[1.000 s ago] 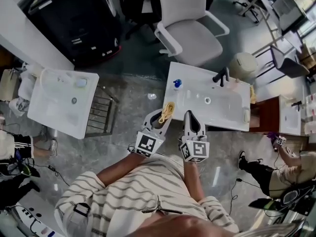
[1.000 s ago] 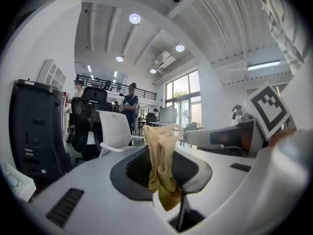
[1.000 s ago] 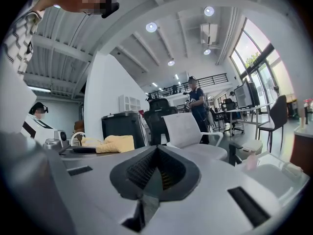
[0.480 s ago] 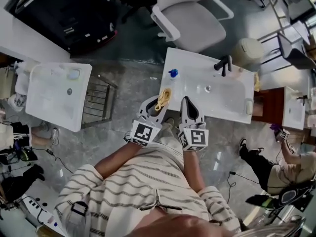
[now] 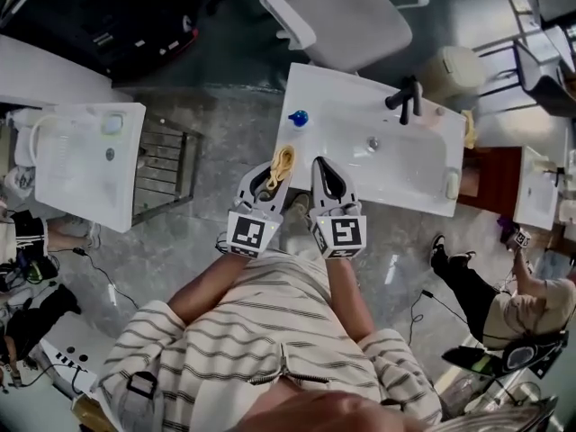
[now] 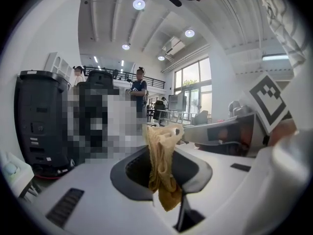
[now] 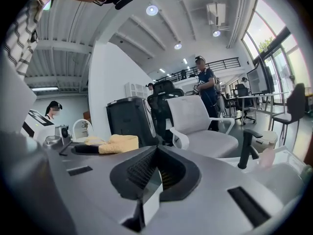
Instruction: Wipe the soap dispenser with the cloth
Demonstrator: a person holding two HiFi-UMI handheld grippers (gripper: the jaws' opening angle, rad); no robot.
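Observation:
A white sink (image 5: 423, 183) stands ahead of me. A small soap dispenser with a blue top (image 5: 298, 117) sits at its far left corner. My left gripper (image 5: 273, 171) hovers at the sink's near left corner, shut on a crumpled yellow cloth (image 5: 282, 160). In the left gripper view the cloth (image 6: 161, 170) hangs pinched between the jaws of the left gripper (image 6: 164, 180). Just to its right, my right gripper (image 5: 320, 164) is shut with nothing in it. The right gripper view shows the right gripper (image 7: 156, 168) with its jaws together and the cloth (image 7: 117, 143) off to the left.
A black faucet (image 5: 405, 102) rises at the sink's far edge. A white office chair (image 5: 346, 21) stands behind the sink, with a round bin (image 5: 454, 66) to its right. A second white sink (image 5: 76, 165) and a wire rack (image 5: 162, 174) are on the left. A person (image 5: 504, 304) sits at right.
Both grippers have sunk a little together beside the sink's near left corner. The cloth stays pinched in the left gripper and the right stays shut.

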